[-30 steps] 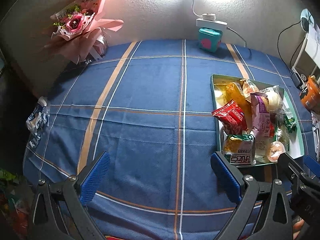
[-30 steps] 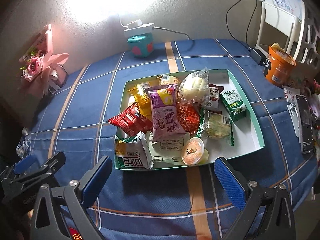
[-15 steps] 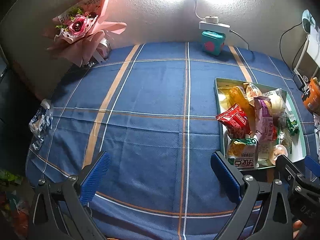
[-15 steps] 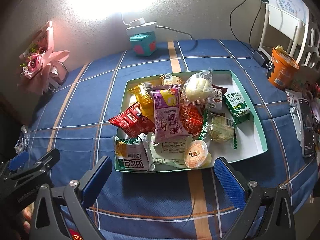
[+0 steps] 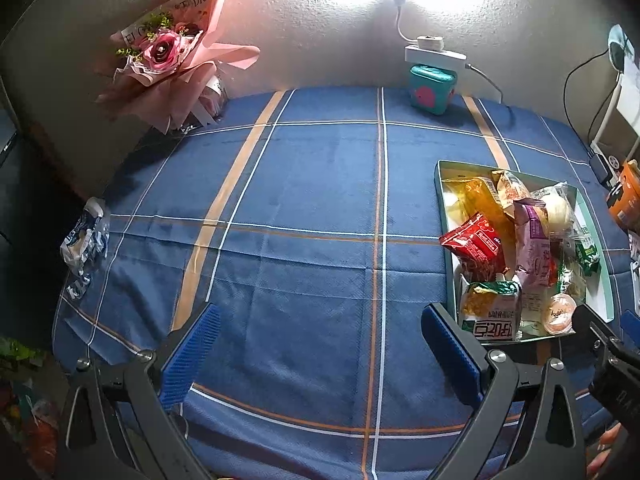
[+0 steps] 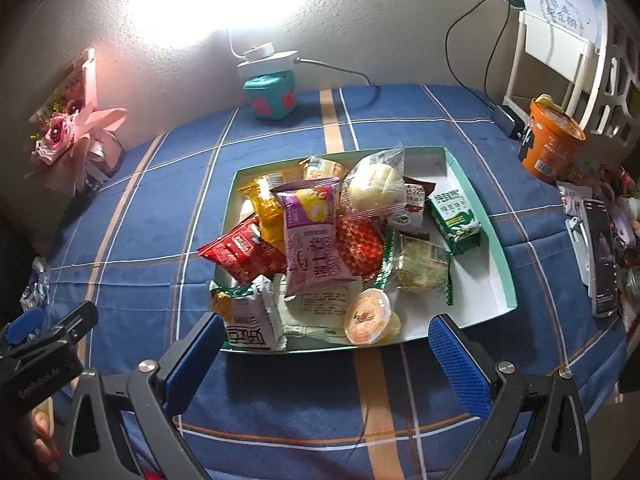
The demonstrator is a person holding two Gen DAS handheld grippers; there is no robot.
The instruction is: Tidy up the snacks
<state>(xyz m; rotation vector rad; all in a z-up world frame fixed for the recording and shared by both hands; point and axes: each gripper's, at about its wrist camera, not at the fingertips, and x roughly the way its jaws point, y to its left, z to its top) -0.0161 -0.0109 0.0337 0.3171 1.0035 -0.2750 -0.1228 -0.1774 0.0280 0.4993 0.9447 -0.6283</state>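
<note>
A teal-rimmed white tray (image 6: 486,224) on the blue plaid tablecloth holds several snacks: a red packet (image 6: 240,252), a purple packet (image 6: 314,236), a yellow packet (image 6: 268,204), a wrapped bun (image 6: 376,192), a green milk carton (image 6: 454,216), an orange jelly cup (image 6: 368,316) and a white-and-green packet (image 6: 248,320). My right gripper (image 6: 326,356) is open and empty, just in front of the tray's near edge. My left gripper (image 5: 320,344) is open and empty over bare cloth, left of the tray (image 5: 442,184).
A pink flower bouquet (image 5: 168,60) stands at the back left. A teal box (image 5: 432,88) with a white power strip sits by the wall. An orange cup (image 6: 550,140) stands at the right, with a phone (image 6: 602,260) nearby. A crumpled wrapper (image 5: 84,240) lies at the left table edge.
Both grippers have drawn back a little toward the near table edge and stay open. The snacks have not moved.
</note>
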